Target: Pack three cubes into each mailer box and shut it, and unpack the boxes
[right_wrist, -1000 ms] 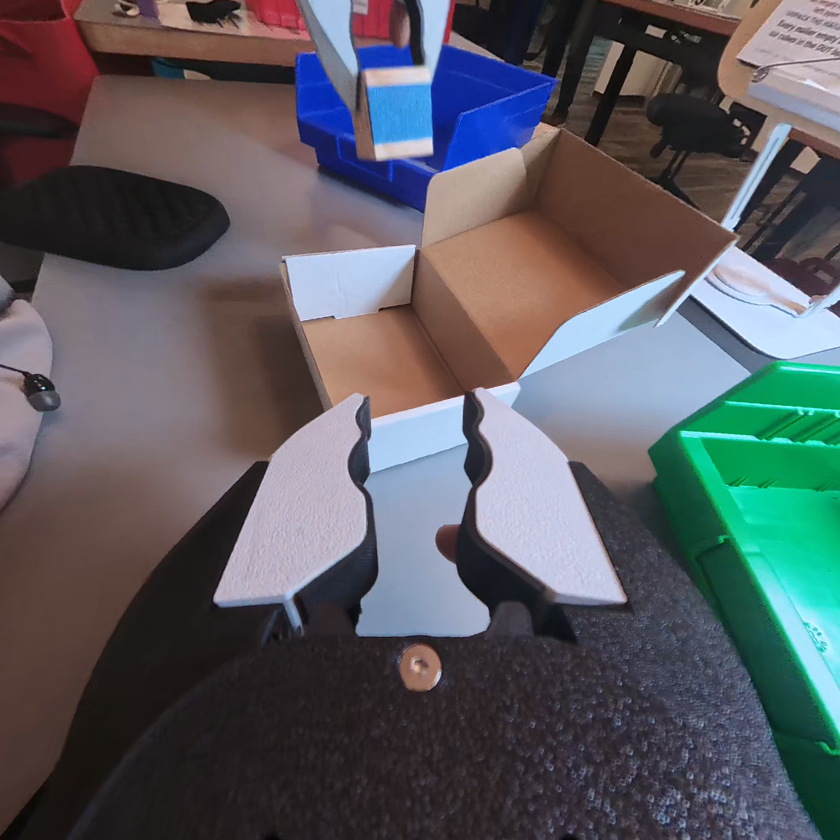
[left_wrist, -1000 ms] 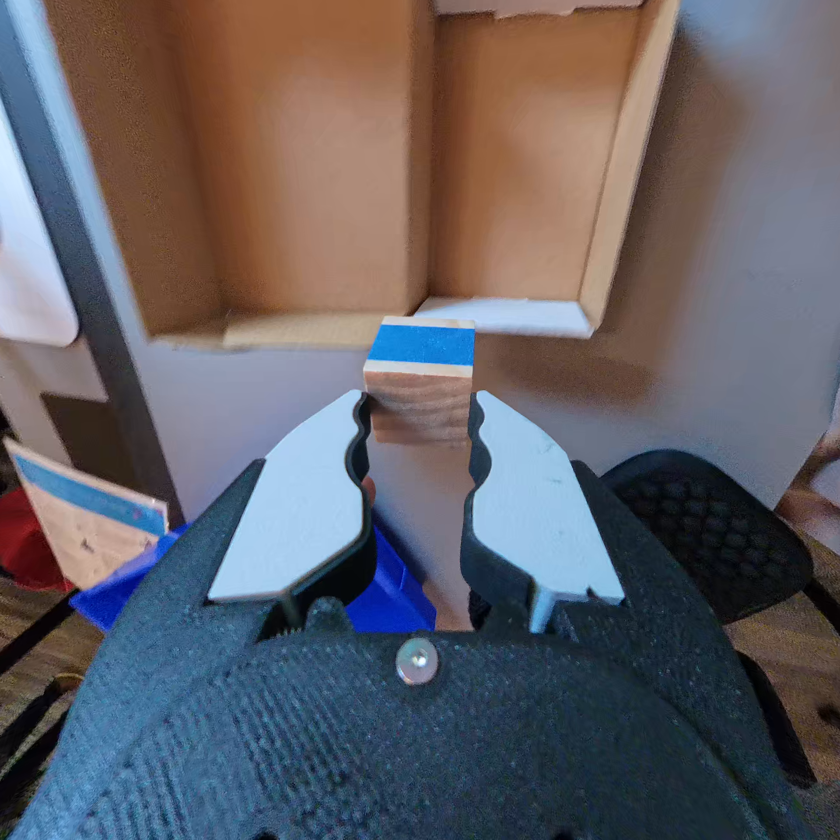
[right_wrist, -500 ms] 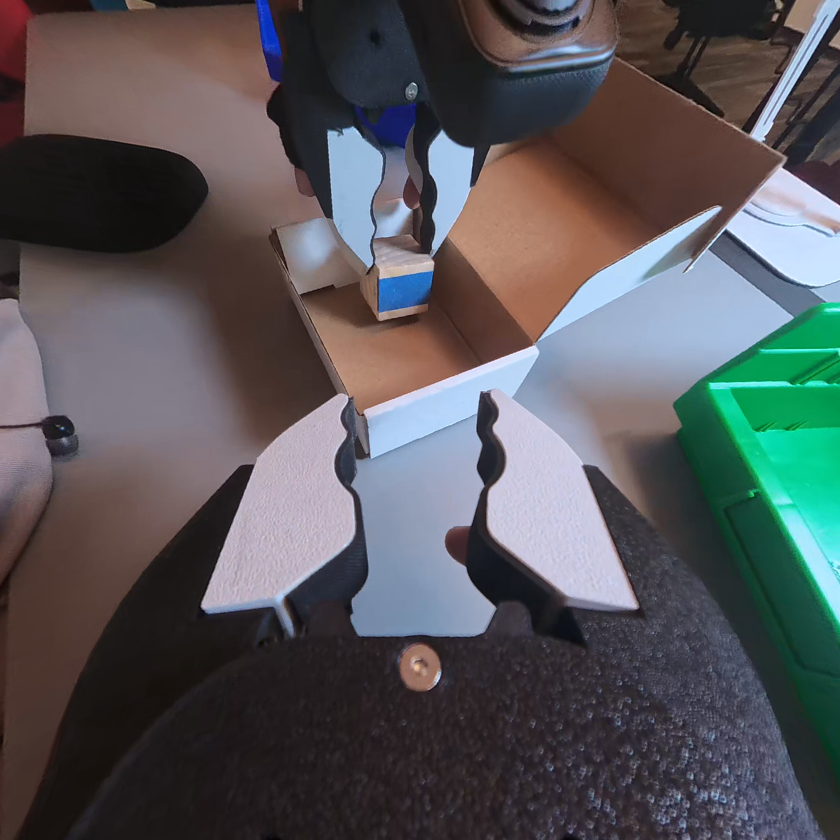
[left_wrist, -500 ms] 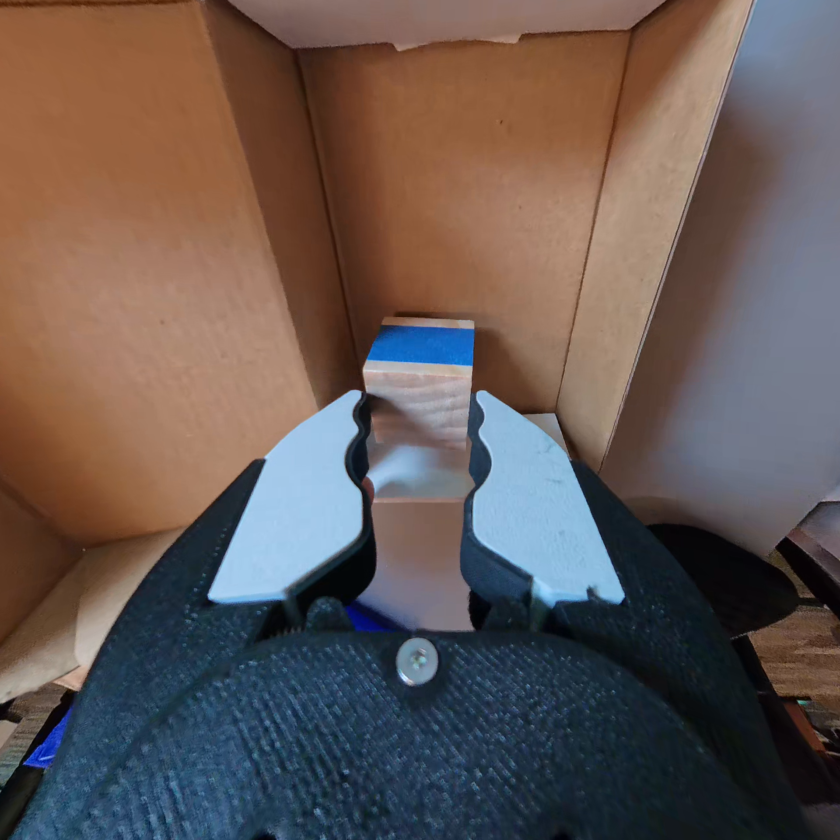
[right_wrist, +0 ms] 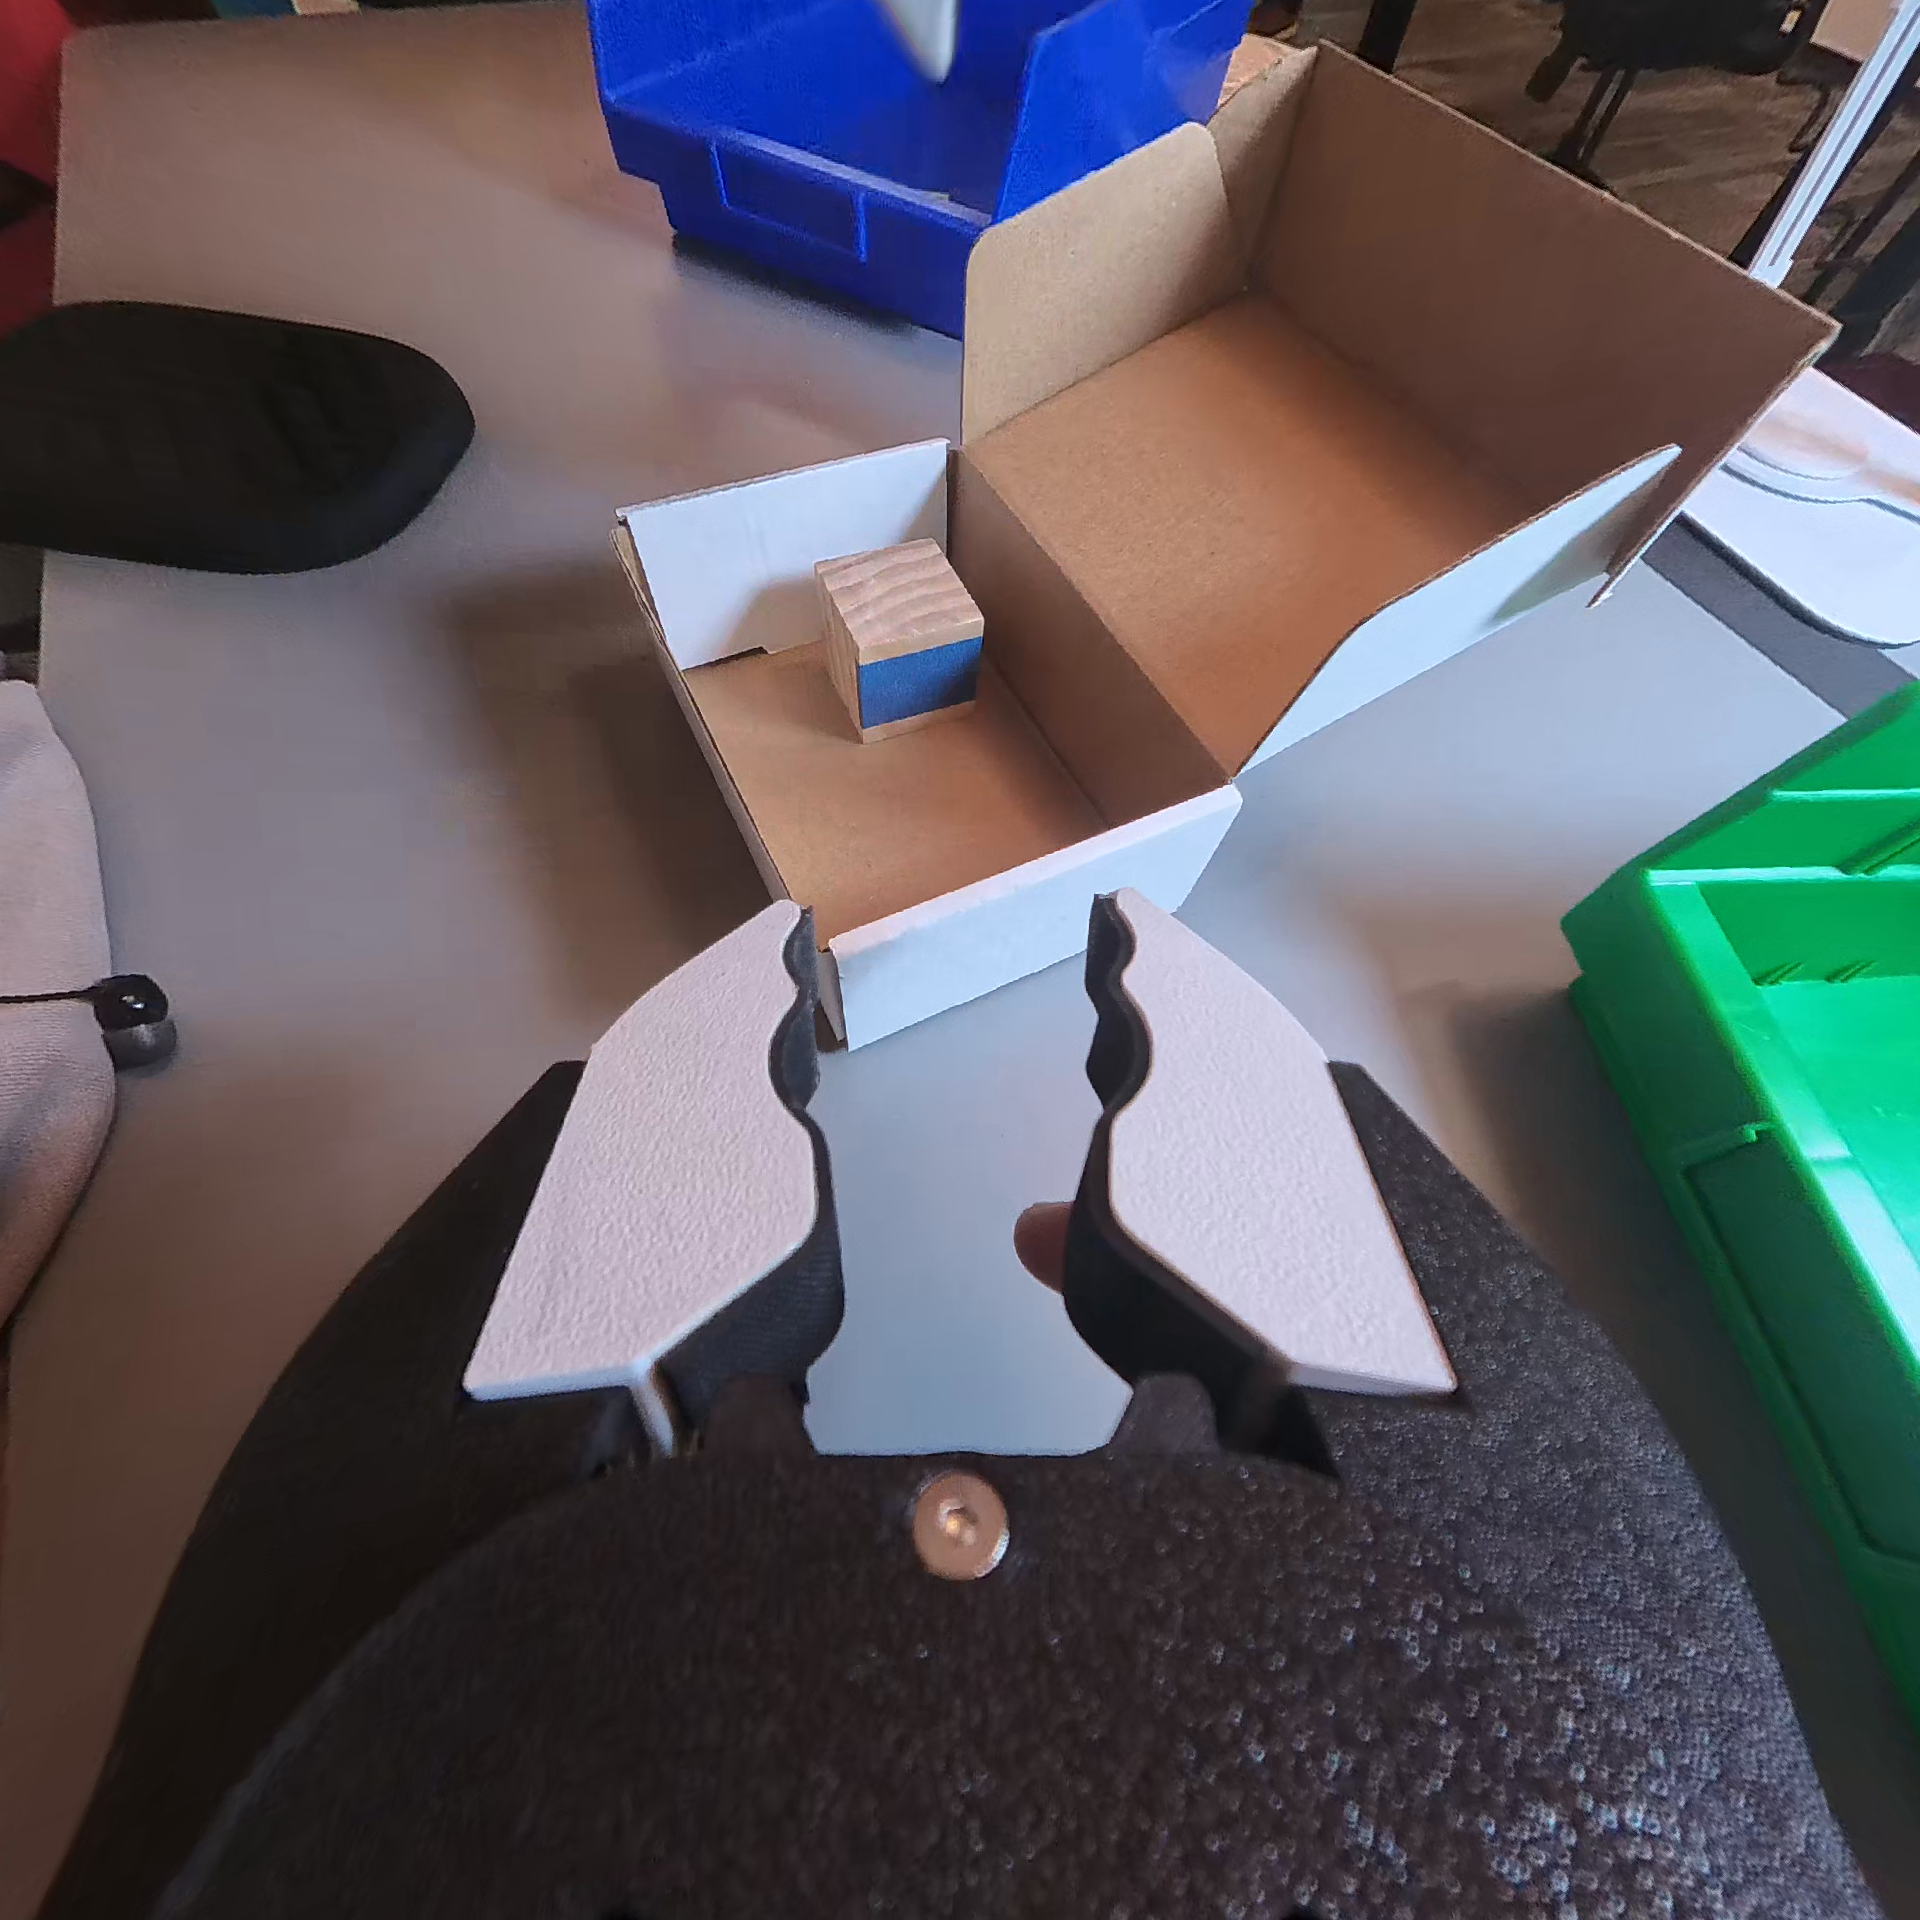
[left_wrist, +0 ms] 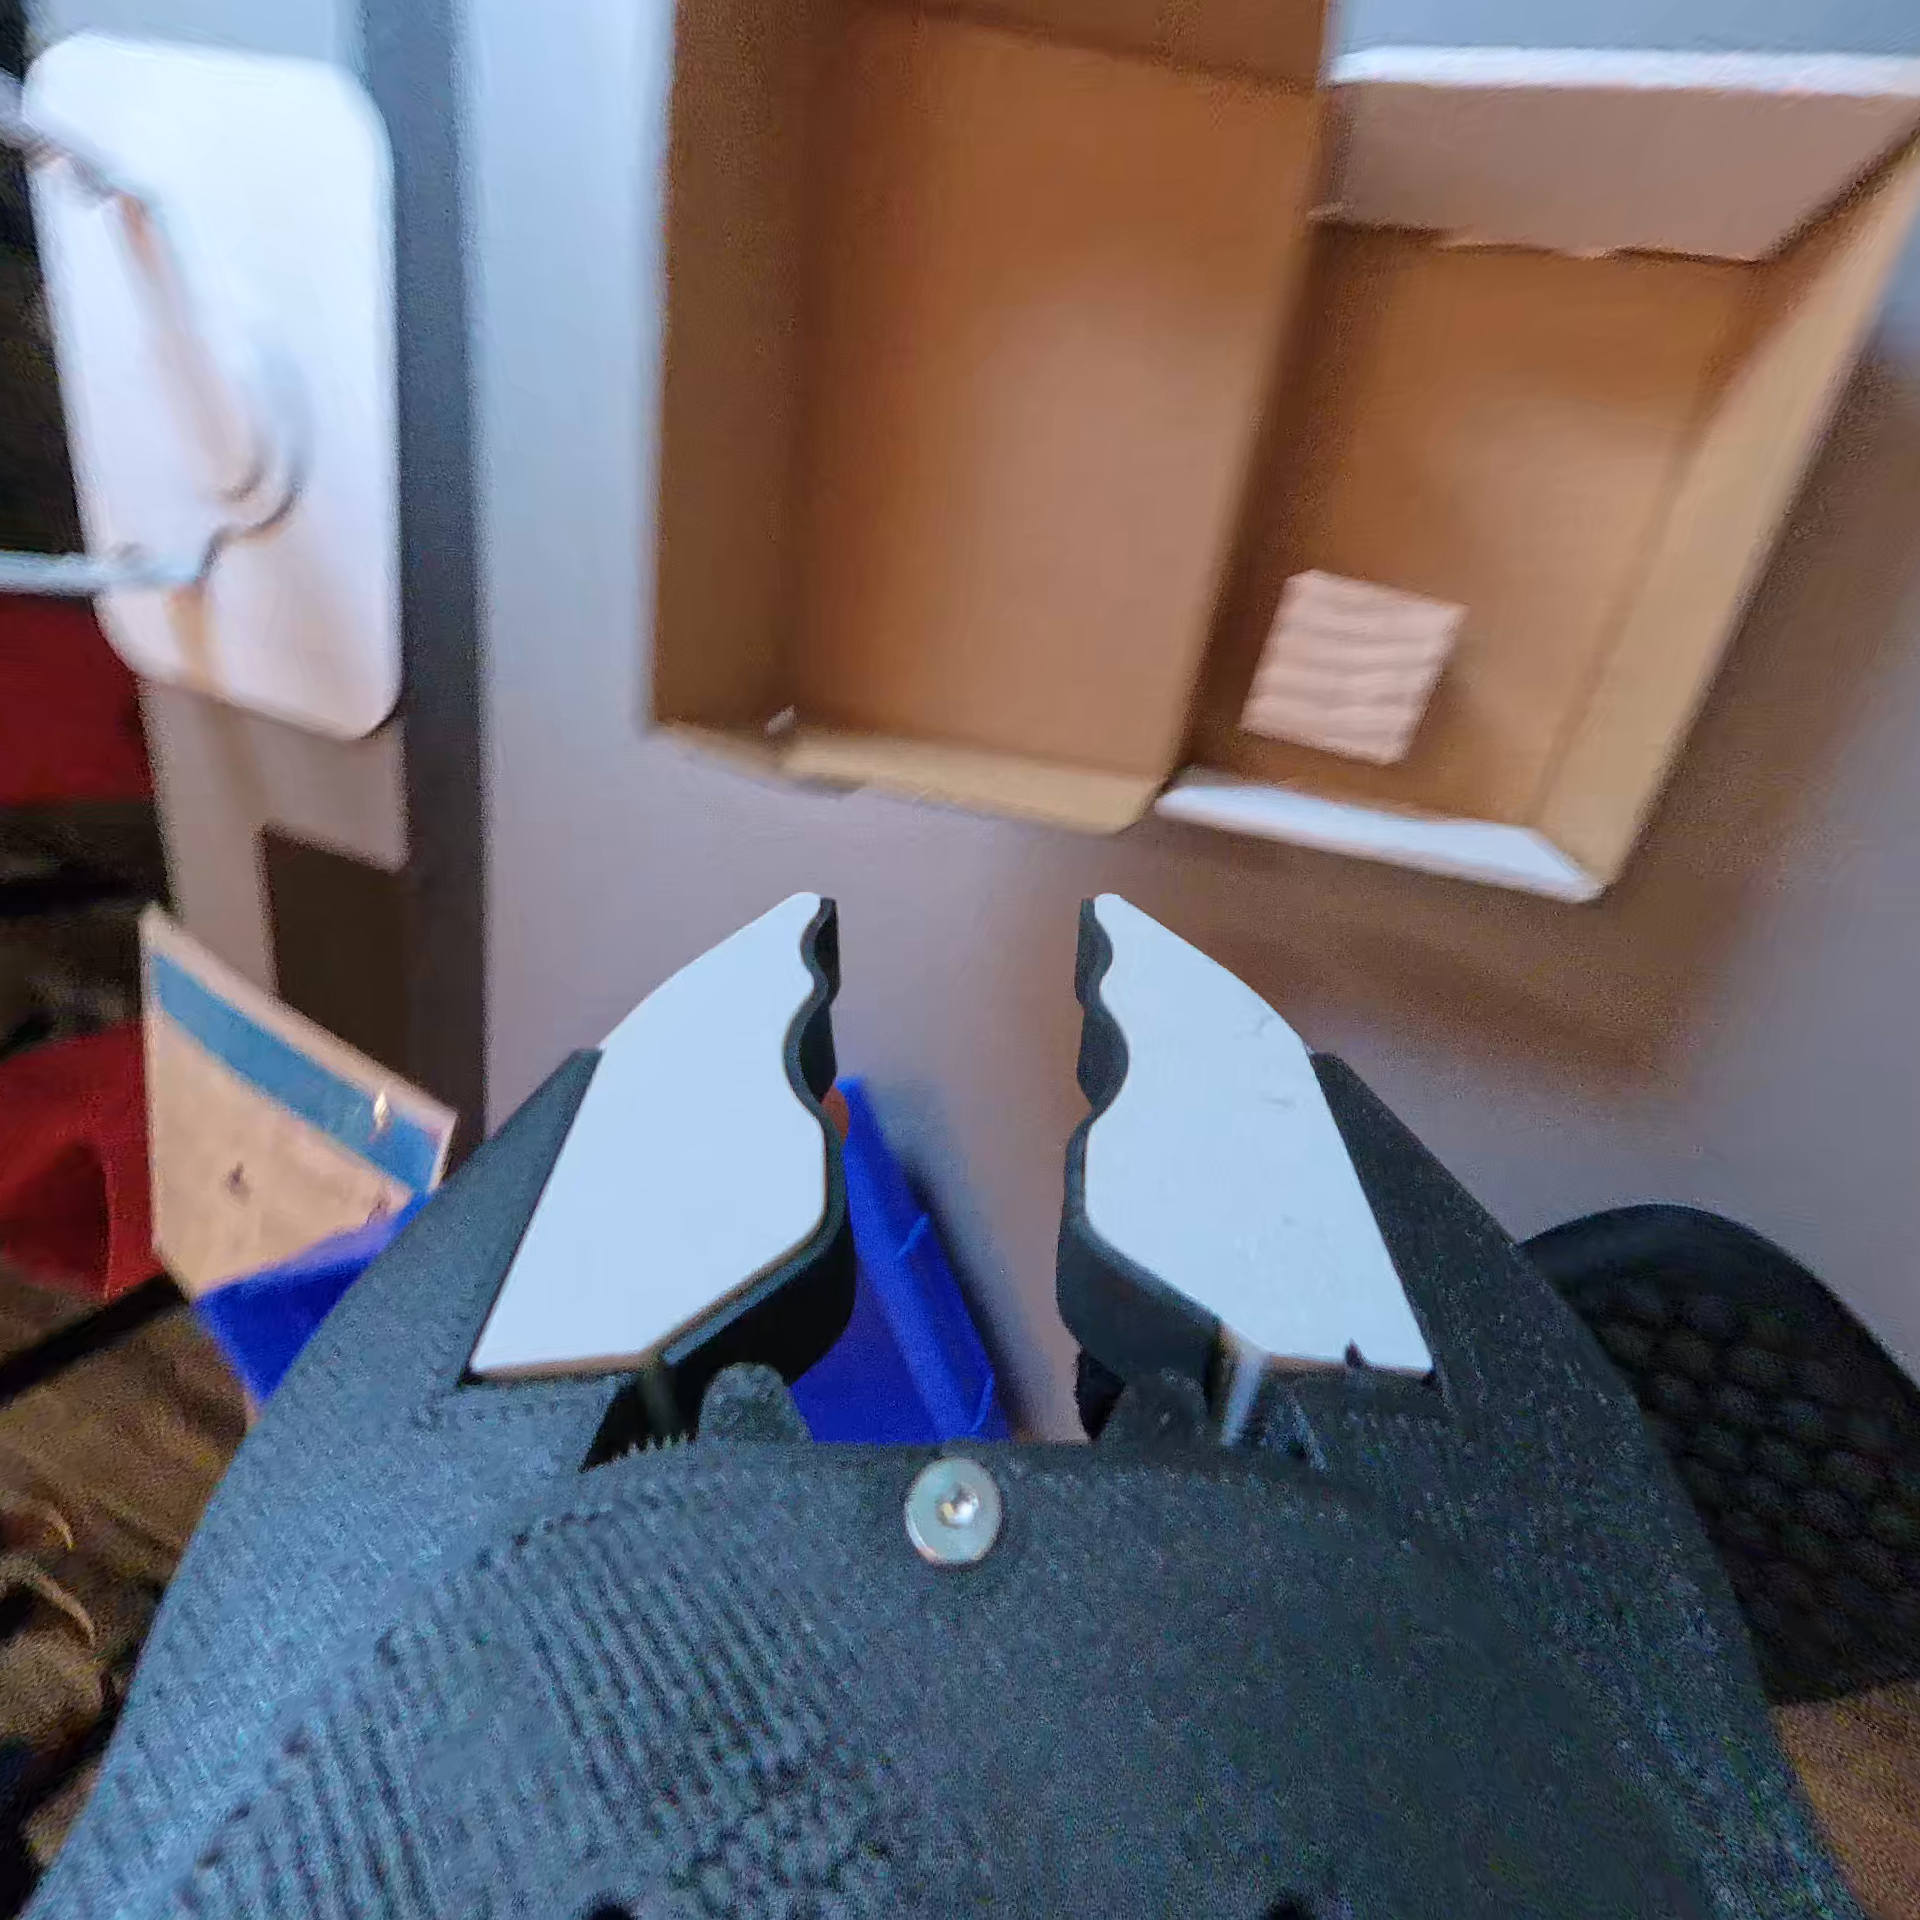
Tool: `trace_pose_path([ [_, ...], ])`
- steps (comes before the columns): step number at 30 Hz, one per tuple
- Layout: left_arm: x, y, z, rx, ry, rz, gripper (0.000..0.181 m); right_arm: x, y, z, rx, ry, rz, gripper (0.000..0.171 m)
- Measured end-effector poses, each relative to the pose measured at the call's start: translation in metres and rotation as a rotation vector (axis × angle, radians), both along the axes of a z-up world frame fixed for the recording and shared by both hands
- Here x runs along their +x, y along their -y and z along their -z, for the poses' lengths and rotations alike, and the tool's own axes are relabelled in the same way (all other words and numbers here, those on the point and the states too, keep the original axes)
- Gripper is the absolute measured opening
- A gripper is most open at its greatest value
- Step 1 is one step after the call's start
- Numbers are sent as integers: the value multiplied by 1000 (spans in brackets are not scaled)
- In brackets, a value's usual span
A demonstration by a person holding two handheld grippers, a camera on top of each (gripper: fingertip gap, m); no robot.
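Right wrist view: one cube (right_wrist: pixel 902 646) stands in the open mailer box (right_wrist: pixel 1023 927); my right gripper (right_wrist: pixel 948 961) and left gripper (left_wrist: pixel 954 954) both gape empty.

Cube (right_wrist: pixel 902 642) in mailer box (right_wrist: pixel 1023 940); bin (right_wrist: pixel 831 156) behind.

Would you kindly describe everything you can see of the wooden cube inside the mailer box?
The wooden cube is pale, light-grained wood with a blue band across the side facing the right wrist camera, bare wood above and below it. It stands upright and flat on the brown cardboard floor of the open mailer box, toward the far end, close to the white inner flap. No claw touches it; it is the only cube in the box. From the left wrist view only its plain wood top shows.
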State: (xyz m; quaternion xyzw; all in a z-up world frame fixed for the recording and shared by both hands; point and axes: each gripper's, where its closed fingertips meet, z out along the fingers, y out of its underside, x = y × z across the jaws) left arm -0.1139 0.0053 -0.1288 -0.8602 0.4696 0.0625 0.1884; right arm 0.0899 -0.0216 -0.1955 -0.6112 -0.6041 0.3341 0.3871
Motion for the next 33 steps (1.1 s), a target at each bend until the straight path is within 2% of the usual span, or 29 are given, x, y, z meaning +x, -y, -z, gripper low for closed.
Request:
trace_pose_path([
  [2,-47,-11,-14,51,-11,-119,44,-1,0,0,1,1,-1,49],
  [4,-95,-15,-10,45,-19,-249,44,-1,0,0,1,0,0,49],
  [8,-184,-13,36,-19,-68,-479,46,-2,0,1,6,0,-1,48],
  [12,-224,1,84,-126,-2,-626,49,-2,-1,0,5,-6,5,48],
  [14,-226,12,104,-222,54,-662,56,-2,-3,0,-1,-9,7,48],
  [16,-228,18,119,-259,71,-679,53,-2,-3,1,-3,-8,9,47],
  [19,-218,23,130,-313,122,-662,28,-1,-4,1,2,-7,9,47],
  [21,-219,18,122,-270,83,-629,27,-1,-4,0,6,-10,11,47],
  [25,-199,-4,63,-95,102,-552,27,0,-5,-2,7,-18,16,47],
  [28,-148,-14,5,26,140,-406,27,-1,-5,-2,11,-18,12,47],
  [30,-99,-14,-20,75,162,-281,27,-1,-3,-2,11,-17,7,46],
  [33,-16,-3,-23,62,186,-75,27,-1,-1,-3,19,-19,2,47],
])
